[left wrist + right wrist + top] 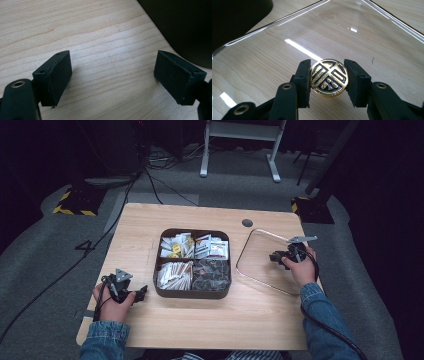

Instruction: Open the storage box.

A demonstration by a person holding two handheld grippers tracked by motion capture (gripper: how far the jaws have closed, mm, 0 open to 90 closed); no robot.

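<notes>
You have two hand-held grippers, the left (141,293) and the right (273,257). One worktop (210,315) carries one dark box (193,293) with four compartments and one clear lid (250,270) bearing one gold-and-black knob (329,77).

The left hand (112,301), in a blue denim sleeve, holds the black two-jaw left gripper (140,293) low at the near left, its jaws spread wide with nothing between them. The right hand (302,265), also denim-sleeved, holds the black right gripper (273,257) farther out, jaws clamped on a round gold-and-black knob (329,77).
</notes>
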